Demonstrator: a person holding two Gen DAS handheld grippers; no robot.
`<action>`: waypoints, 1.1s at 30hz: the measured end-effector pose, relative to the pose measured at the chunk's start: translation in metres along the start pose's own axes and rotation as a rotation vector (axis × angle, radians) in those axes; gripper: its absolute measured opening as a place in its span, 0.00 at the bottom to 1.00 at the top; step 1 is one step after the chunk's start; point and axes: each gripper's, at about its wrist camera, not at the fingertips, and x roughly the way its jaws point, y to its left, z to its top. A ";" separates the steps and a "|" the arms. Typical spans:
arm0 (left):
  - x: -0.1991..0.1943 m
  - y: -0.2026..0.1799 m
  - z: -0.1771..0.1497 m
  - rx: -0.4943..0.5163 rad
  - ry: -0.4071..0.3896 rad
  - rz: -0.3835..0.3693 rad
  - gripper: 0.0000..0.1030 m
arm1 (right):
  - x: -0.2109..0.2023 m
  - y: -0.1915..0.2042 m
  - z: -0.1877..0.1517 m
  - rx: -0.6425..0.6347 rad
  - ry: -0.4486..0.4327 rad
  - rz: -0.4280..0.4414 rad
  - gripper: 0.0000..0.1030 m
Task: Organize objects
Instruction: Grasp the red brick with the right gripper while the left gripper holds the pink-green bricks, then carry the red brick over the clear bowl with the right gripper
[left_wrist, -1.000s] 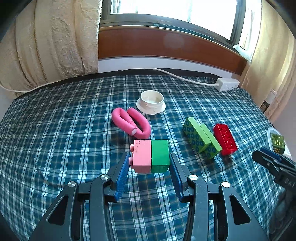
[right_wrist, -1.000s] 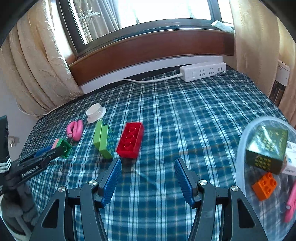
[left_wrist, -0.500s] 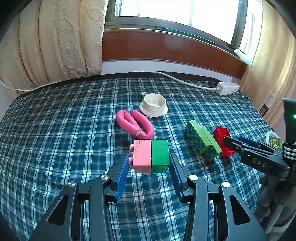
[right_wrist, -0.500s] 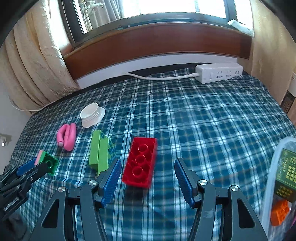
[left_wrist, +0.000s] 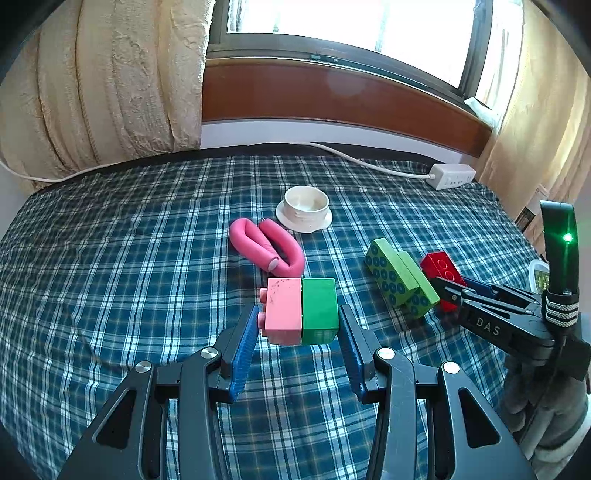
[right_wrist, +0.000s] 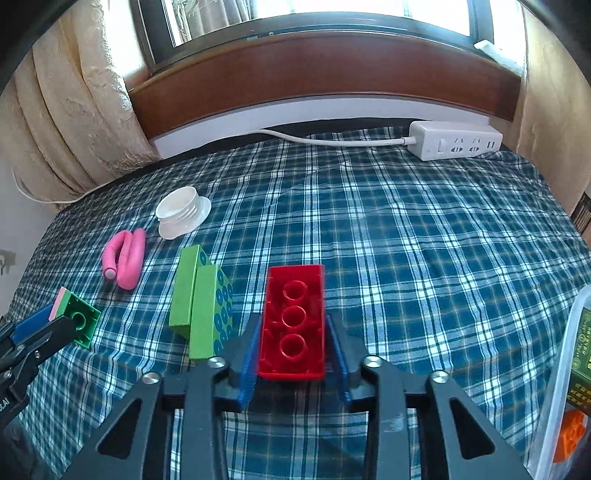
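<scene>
My left gripper (left_wrist: 297, 325) is shut on a pink-and-green brick pair (left_wrist: 300, 311) and holds it over the plaid cloth; it also shows in the right wrist view (right_wrist: 75, 317). My right gripper (right_wrist: 291, 343) has its blue pads against both long sides of a red brick (right_wrist: 293, 321) that lies on its side on the cloth. The red brick (left_wrist: 441, 271) and the right gripper (left_wrist: 465, 295) show at the right of the left wrist view. A green block pair with blue circles (right_wrist: 201, 302) stands just left of the red brick.
A pink foam loop (left_wrist: 267, 245) and a white cup on a saucer (left_wrist: 304, 208) lie further back. A white power strip (right_wrist: 456, 144) sits at the far edge. A clear tub (right_wrist: 570, 369) holding a green box and an orange brick is at the right.
My right gripper has moved forward and left to the red brick and closed its pads around it. My left gripper stays shut on the pink-and-green pair, nearly still.
</scene>
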 end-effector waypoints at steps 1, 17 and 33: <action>0.000 -0.001 0.000 0.002 0.000 -0.001 0.43 | -0.002 0.000 -0.001 0.000 -0.001 0.003 0.34; -0.004 -0.017 -0.003 0.056 -0.009 -0.032 0.43 | -0.062 -0.016 -0.031 0.067 -0.100 0.005 0.34; -0.018 -0.054 -0.004 0.140 -0.023 -0.074 0.43 | -0.143 -0.088 -0.073 0.222 -0.221 -0.104 0.34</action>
